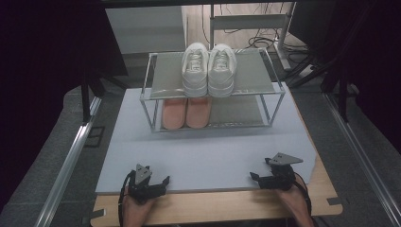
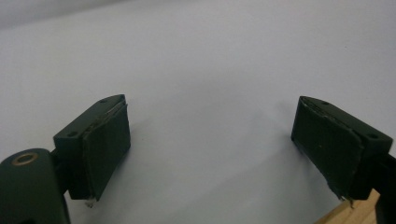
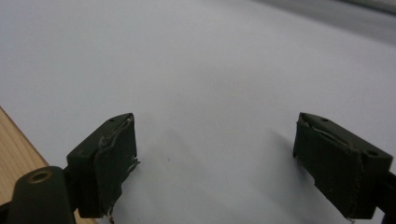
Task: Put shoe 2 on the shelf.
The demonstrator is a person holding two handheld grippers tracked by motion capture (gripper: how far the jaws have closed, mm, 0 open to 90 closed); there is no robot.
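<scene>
Both tools rest low at the near edge of the surface (image 1: 203, 156), each with its jaws apart and nothing between them: the left hand-held gripper (image 1: 153, 185) and the right hand-held gripper (image 1: 269, 177). The white sneakers (image 1: 208, 70) sit well ahead of both, side by side on the top tier of the shoe rack (image 1: 265, 92), with the pink slippers (image 1: 186, 113) directly beneath them. A likely risk is that a long reach forward clips the rack's front rail and shifts it. Pinching only one sneaker's thin edge could tip it off the tier.
</scene>
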